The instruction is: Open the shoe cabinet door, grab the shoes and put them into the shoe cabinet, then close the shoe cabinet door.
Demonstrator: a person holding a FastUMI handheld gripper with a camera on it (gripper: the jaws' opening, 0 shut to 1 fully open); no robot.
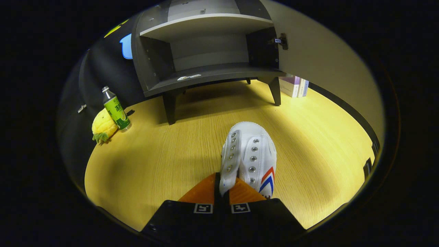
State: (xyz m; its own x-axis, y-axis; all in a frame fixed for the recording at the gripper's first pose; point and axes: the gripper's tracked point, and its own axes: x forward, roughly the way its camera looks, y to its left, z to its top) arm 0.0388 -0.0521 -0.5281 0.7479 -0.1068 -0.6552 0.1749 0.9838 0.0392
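Observation:
A white shoe (248, 156) with metal eyelets and a red and blue mark on its side hangs above the wooden floor, toe pointing away from me. My gripper (223, 187) is shut on the shoe's left upper edge, both fingers pressed against it. Beyond the shoe stands the grey shoe cabinet (209, 73) on short legs. Its door (329, 65) is swung open to the right, and the lower shelf and upper shelf show inside. A small white slip lies on the lower shelf.
A green bottle (116, 109) and a yellow pineapple toy (103, 127) sit on the floor left of the cabinet. Books (294, 85) stand behind the open door, right of the cabinet's leg. Bare wooden floor (164, 161) lies between me and the cabinet.

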